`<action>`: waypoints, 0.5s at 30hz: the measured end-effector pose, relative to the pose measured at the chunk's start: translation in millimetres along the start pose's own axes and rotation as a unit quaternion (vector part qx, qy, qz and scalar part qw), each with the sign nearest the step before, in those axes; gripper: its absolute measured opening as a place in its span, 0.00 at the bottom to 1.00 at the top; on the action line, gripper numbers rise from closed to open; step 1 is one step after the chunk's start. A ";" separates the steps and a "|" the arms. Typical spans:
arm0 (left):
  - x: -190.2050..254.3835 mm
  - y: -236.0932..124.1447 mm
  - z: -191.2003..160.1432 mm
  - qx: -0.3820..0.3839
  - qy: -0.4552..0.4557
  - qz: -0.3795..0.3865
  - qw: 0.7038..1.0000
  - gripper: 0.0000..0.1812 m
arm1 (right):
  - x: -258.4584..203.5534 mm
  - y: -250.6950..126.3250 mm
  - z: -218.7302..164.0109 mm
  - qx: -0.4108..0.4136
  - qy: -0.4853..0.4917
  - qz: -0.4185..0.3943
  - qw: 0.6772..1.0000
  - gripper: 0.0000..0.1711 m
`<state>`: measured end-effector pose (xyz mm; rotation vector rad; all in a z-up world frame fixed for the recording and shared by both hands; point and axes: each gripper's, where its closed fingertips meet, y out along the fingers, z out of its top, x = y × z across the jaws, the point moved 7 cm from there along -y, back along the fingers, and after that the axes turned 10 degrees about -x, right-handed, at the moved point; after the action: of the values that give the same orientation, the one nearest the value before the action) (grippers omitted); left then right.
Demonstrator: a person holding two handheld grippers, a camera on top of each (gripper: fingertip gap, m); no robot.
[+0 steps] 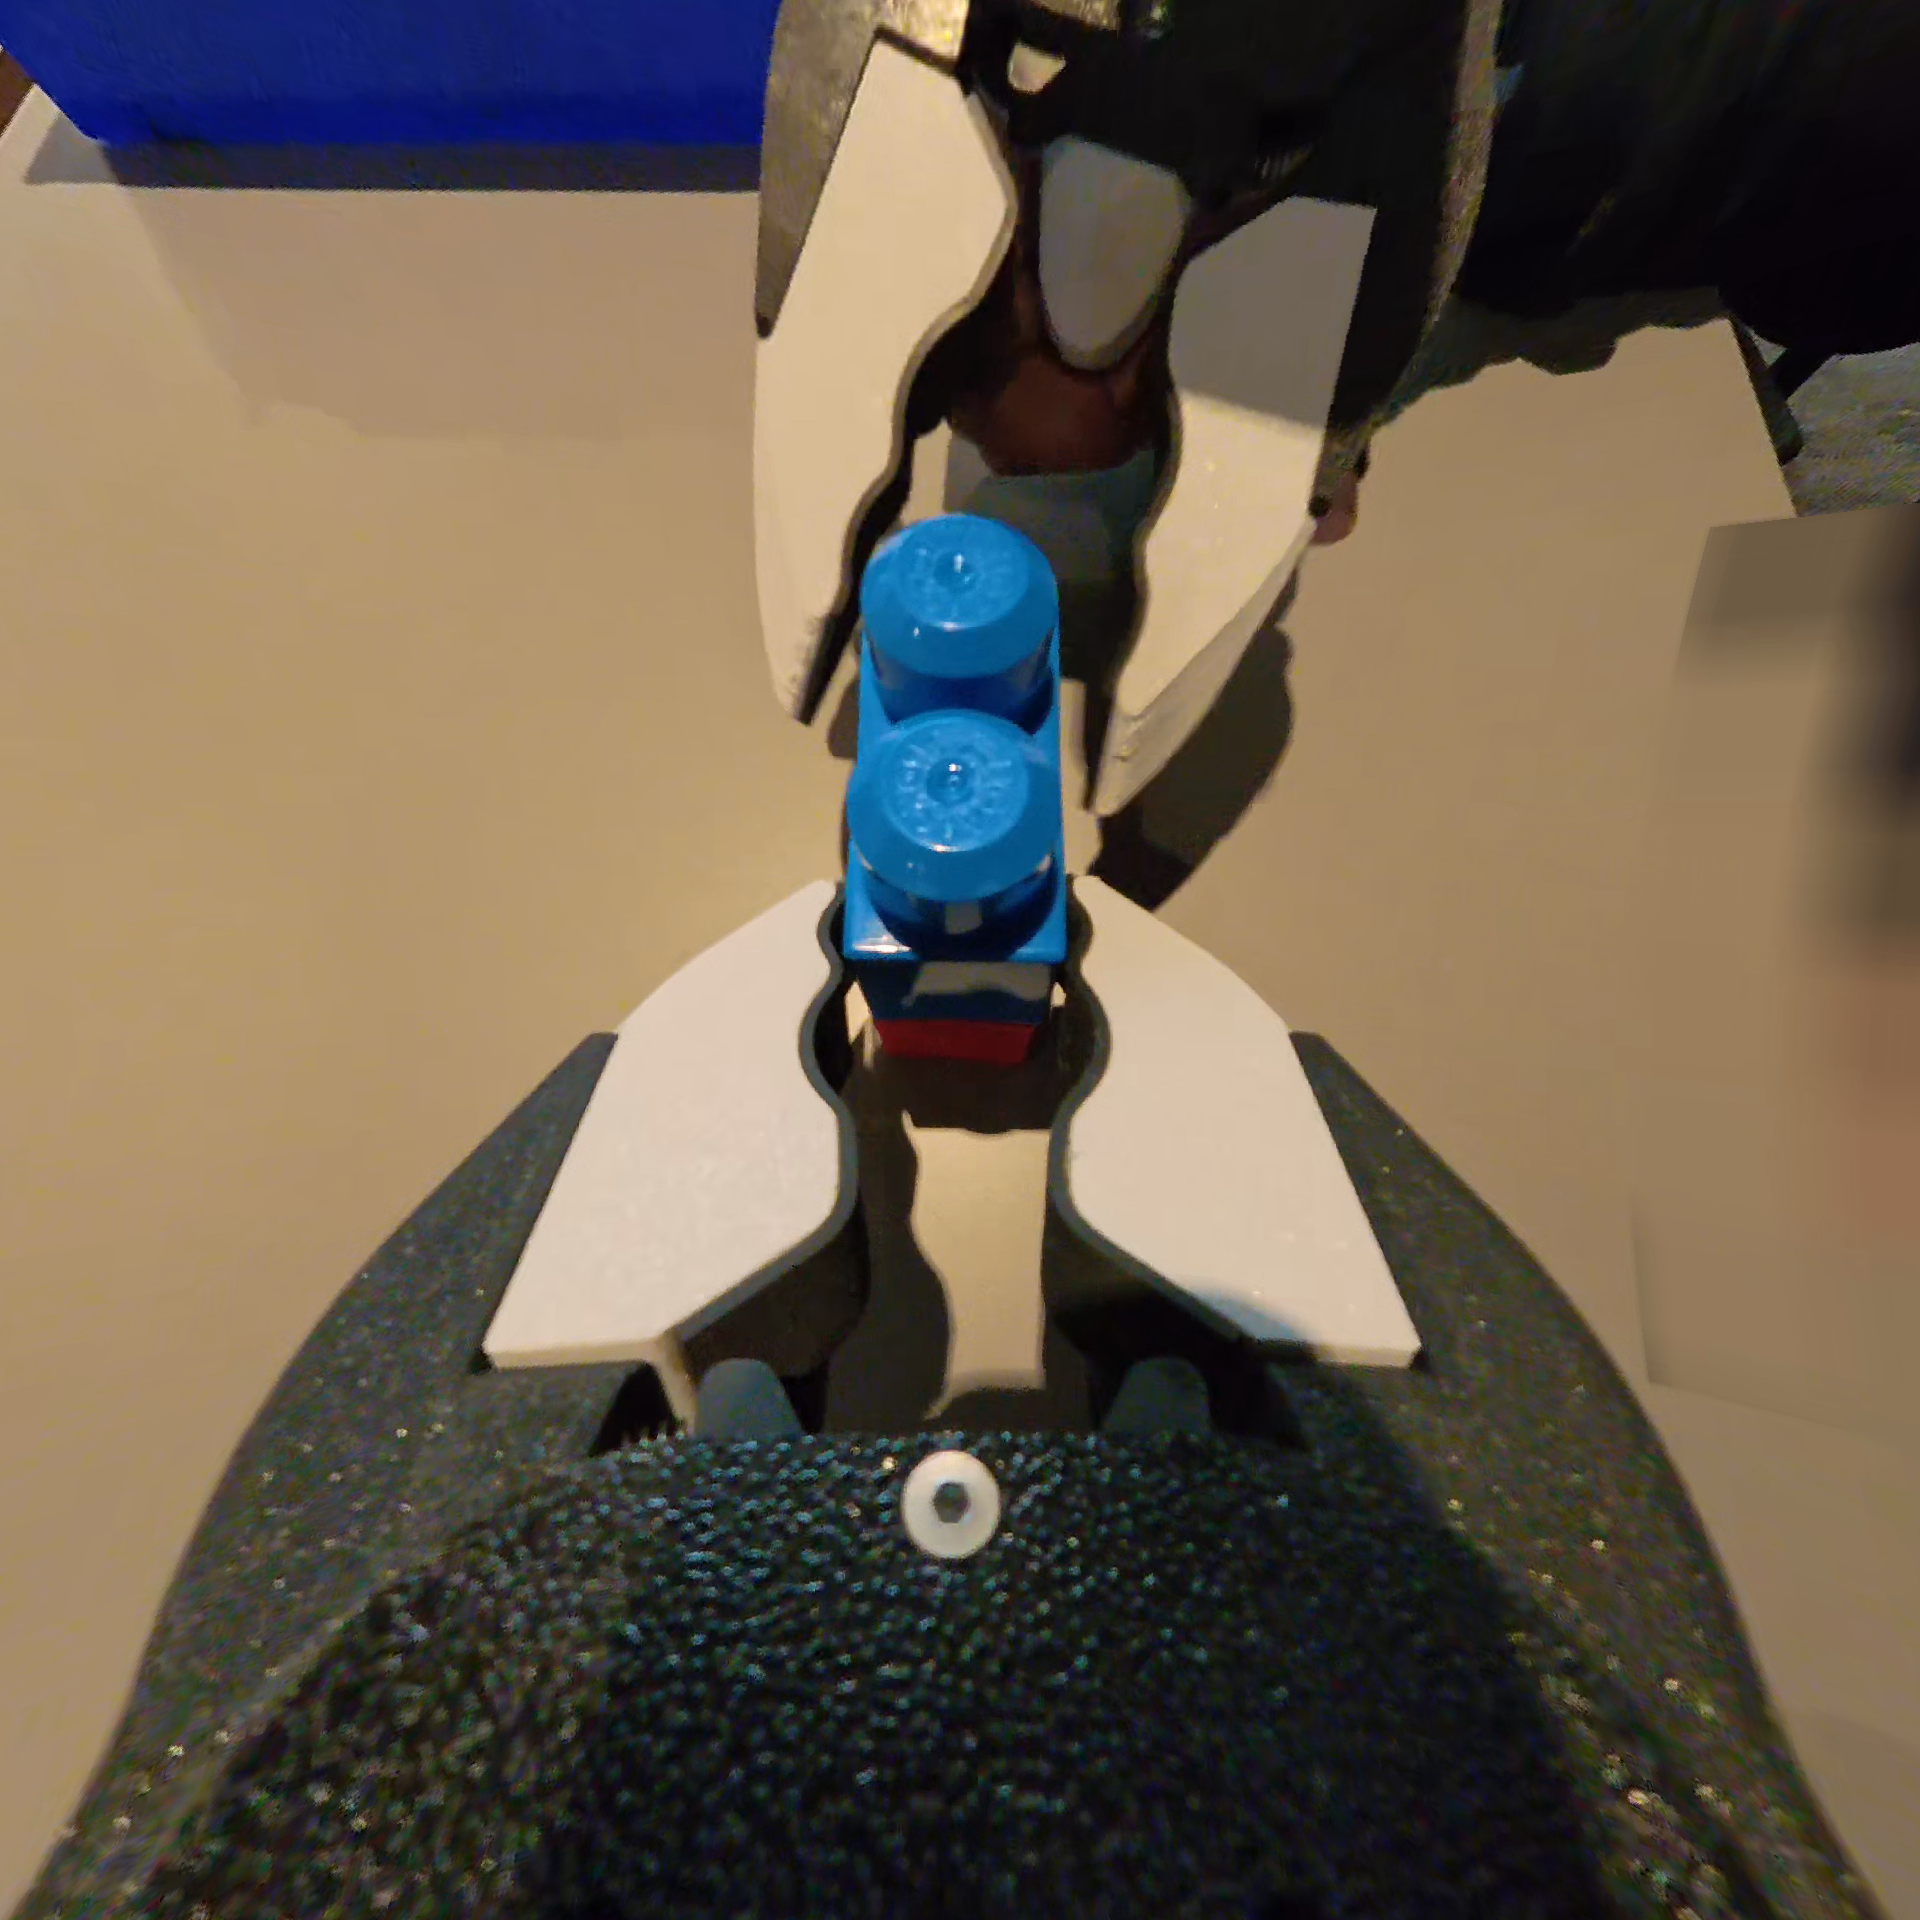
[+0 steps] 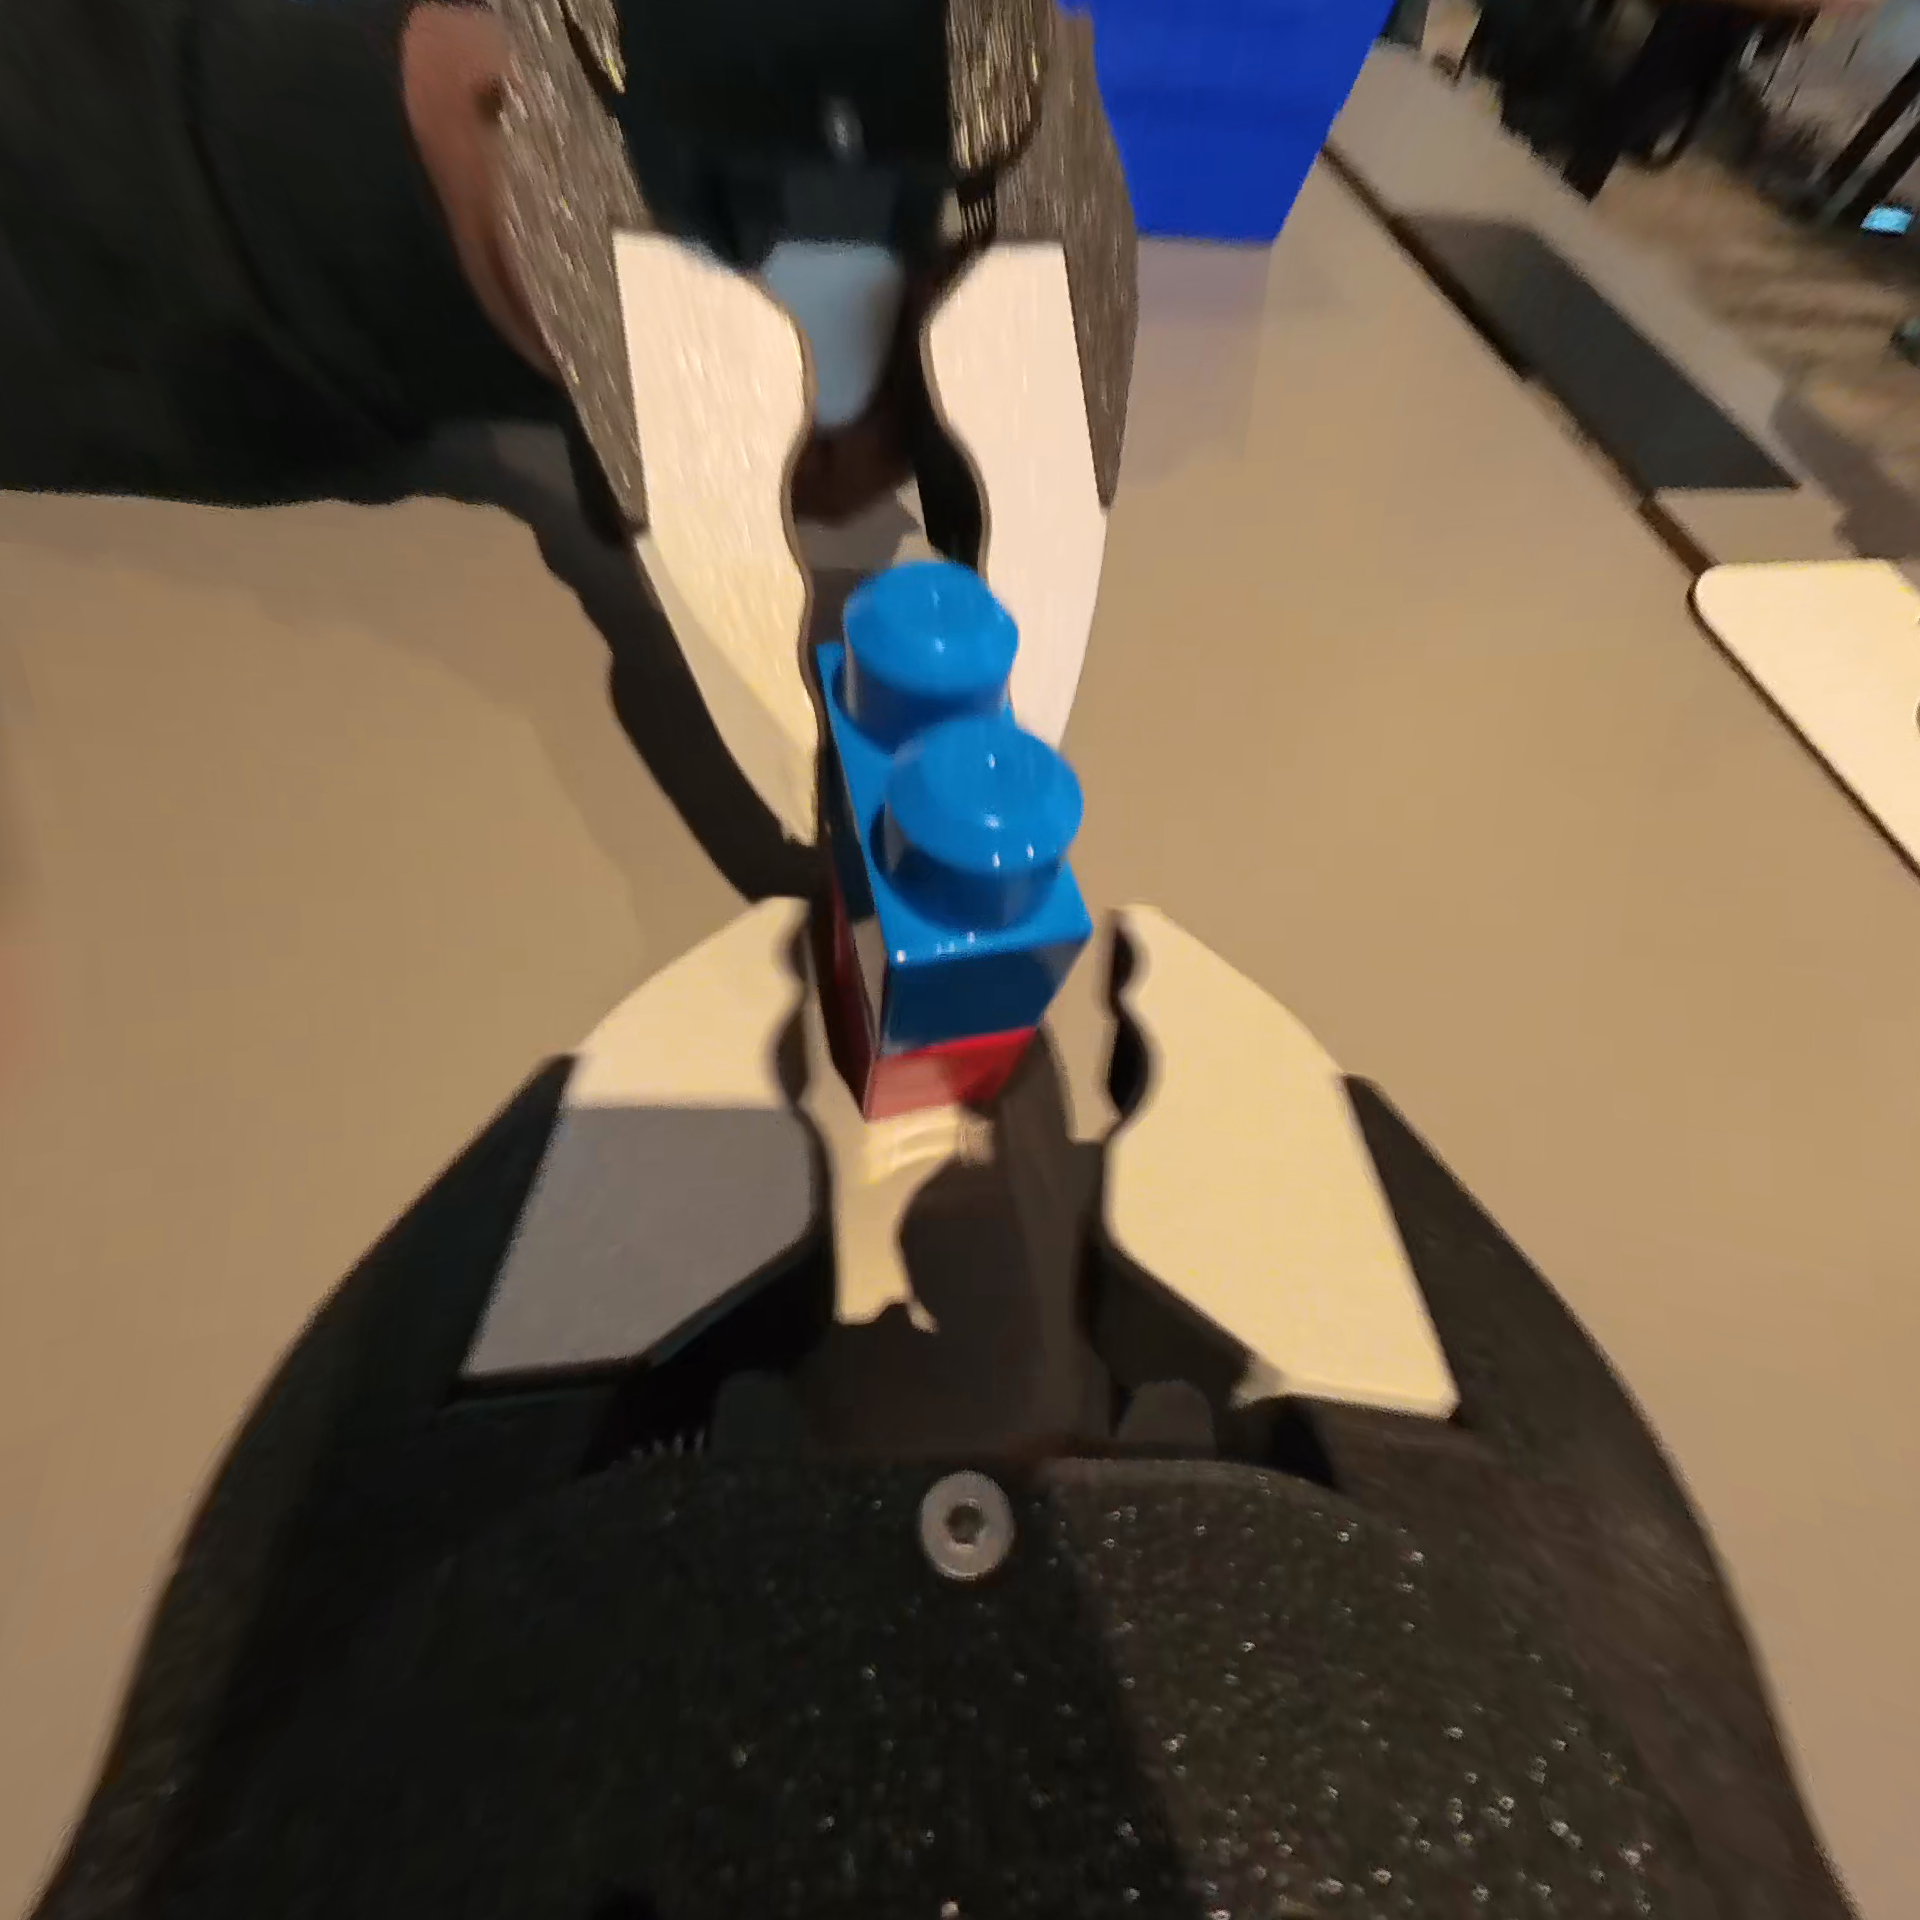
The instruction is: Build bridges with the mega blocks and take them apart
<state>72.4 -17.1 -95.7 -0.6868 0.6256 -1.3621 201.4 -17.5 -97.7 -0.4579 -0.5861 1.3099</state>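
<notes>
lengthwise, blue block (image 1: 951, 800) atop red block (image 1: 956, 1041): left gripper (image 1: 951, 935) clamps near end, right gripper (image 2: 961, 940) gapes around the other.

Your blue block (image 1: 951, 821) glossy smooth plastic, red block (image 1: 956, 1041) beneath equally shiny, your left gripper (image 1: 951, 935) with matt pale fingers (image 1: 717, 1143) on a rough, speckled black body, table (image 1: 364, 727) smooth, matt tan, bin (image 1: 395, 73) blue plastic.
</notes>
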 end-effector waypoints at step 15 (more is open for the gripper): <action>-4.5 24.5 -22.5 -0.100 -0.002 0.002 0.995 0.19 | 2.7 -2.3 -4.6 0.012 0.014 0.000 1.000 0.23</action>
<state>71.1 -12.5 -128.9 -0.8479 0.7677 -1.3040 206.4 -15.2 -99.5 -0.4559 -0.5459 1.3066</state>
